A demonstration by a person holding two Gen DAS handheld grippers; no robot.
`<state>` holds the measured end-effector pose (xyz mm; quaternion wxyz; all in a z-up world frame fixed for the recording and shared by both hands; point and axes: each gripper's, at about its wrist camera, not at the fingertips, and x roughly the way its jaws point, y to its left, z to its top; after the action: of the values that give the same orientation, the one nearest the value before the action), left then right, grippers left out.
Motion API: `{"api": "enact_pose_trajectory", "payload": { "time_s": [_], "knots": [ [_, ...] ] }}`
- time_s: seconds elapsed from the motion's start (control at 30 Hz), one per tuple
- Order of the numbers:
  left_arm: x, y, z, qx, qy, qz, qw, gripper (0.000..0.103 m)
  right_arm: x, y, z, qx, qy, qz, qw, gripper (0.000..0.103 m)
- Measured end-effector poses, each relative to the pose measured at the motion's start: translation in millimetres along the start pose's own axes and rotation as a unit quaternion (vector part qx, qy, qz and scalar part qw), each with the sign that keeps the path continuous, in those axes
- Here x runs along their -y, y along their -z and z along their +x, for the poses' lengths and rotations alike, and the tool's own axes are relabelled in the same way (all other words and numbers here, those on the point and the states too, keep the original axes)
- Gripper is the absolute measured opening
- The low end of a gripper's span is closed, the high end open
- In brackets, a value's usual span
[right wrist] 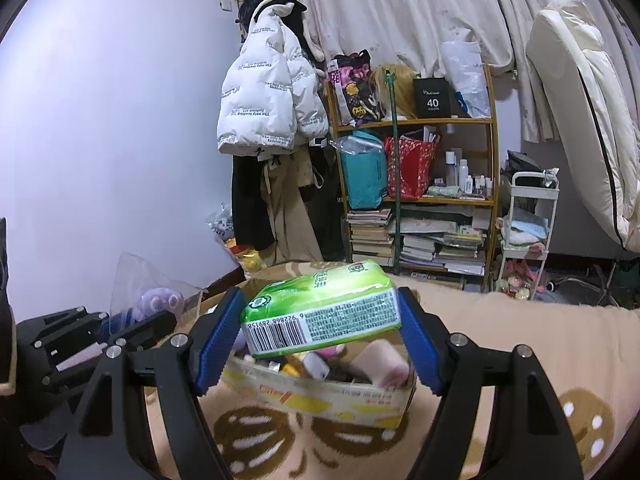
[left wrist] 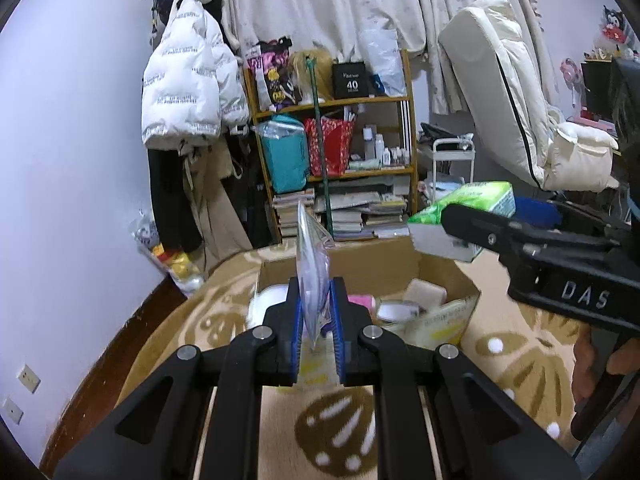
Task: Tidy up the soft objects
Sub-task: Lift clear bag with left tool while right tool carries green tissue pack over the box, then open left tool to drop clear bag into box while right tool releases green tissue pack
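My left gripper (left wrist: 316, 300) is shut on a clear plastic bag (left wrist: 312, 264) holding a purple soft toy (right wrist: 158, 300), raised on edge over the near side of an open cardboard box (left wrist: 372, 264). My right gripper (right wrist: 322, 308) is shut on a green tissue pack (right wrist: 320, 308) and holds it above the same box (right wrist: 332, 398); the pack also shows in the left wrist view (left wrist: 468, 204). The box holds several soft items, among them a pink roll (right wrist: 384, 362) and white packs (left wrist: 424, 294).
The box stands on a beige patterned blanket (left wrist: 340, 432). Behind it are a wooden shelf (left wrist: 332, 140) with bags and stacked books, hanging coats (left wrist: 188, 92), a folded mattress (left wrist: 504, 92) and a white cart (right wrist: 528, 224).
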<state>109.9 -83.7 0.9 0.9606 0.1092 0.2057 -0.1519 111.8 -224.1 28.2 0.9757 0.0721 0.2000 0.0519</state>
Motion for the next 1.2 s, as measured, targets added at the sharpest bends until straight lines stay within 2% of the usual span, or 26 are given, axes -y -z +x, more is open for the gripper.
{"api": "enact_pose_trajectory", "payload": {
  "time_s": [0.17,0.3,0.77,1.03,1.13,1.2],
  "knots": [
    [2,-16,22,0.011,-0.004,0.009,0.9999,0.012,9,-5,20,-0.005,0.002,-0.001,1.000,0.080],
    [6,-17,36,0.019,-0.014,0.017,0.9996,0.013,18,-3,35,-0.013,0.000,0.007,1.000,0.080],
    [4,-1,93,-0.044,0.049,-0.008,0.9978,0.015,47,27,71,-0.062,-0.014,0.038,0.997,0.080],
    [-7,5,108,-0.073,0.043,-0.032,0.9959,0.021,48,42,81,-0.091,-0.026,0.040,0.995,0.081],
    [-11,8,109,-0.084,0.037,-0.038,0.9950,0.039,45,45,83,-0.096,-0.020,0.035,0.995,0.081],
    [-12,7,106,-0.079,0.032,-0.039,0.9956,0.052,43,47,83,-0.098,-0.013,0.033,0.995,0.081]
  ]
}}
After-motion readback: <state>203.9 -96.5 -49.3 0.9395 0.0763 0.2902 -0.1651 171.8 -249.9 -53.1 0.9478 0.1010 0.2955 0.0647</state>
